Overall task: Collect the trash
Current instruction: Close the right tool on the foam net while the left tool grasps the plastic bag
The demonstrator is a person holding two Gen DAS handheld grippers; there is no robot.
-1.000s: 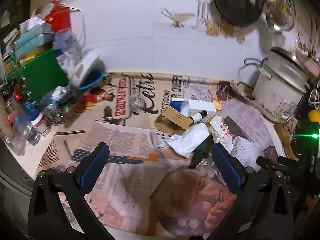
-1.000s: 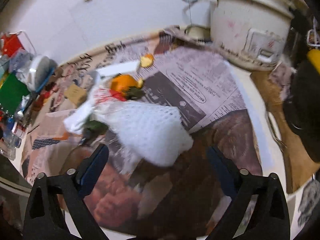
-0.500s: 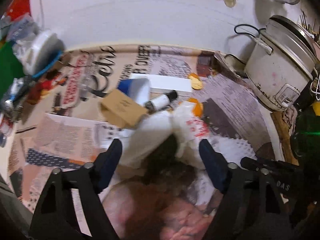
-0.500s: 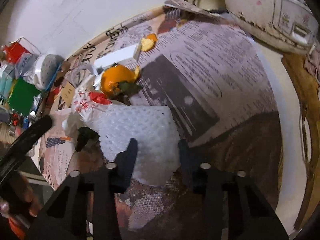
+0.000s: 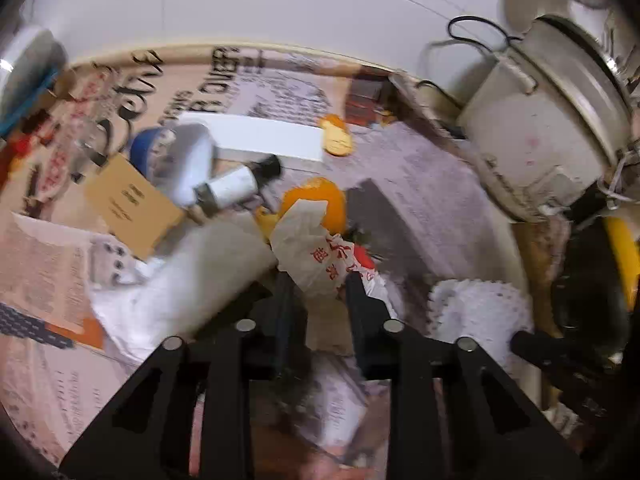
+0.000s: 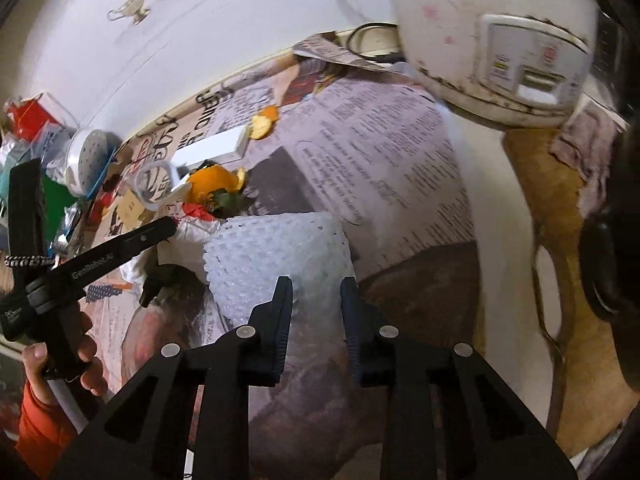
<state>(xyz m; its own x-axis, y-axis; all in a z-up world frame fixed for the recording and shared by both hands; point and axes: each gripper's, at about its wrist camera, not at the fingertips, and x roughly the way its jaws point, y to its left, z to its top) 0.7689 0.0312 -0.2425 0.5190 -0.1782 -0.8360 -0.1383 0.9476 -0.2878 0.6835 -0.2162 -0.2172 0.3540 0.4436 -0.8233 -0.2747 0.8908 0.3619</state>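
Dirty white rice cooker (image 6: 492, 36) far right of tool; printed newspaper sheets (image 6: 384, 152) cover counter underneath.

The left hand-held gripper (image 5: 318, 280) is now much nearer the pile of trash than a second ago, and it tips down more. Its jaws have just been closing, from wide open to a narrow gap, with the crumpled white bag with red writing (image 5: 320, 256) between them. The right hand-held gripper (image 6: 316, 286) is closer to the white foam net (image 6: 276, 248) now. Its jaws were wide apart before; now they pinch the near edge of the net.
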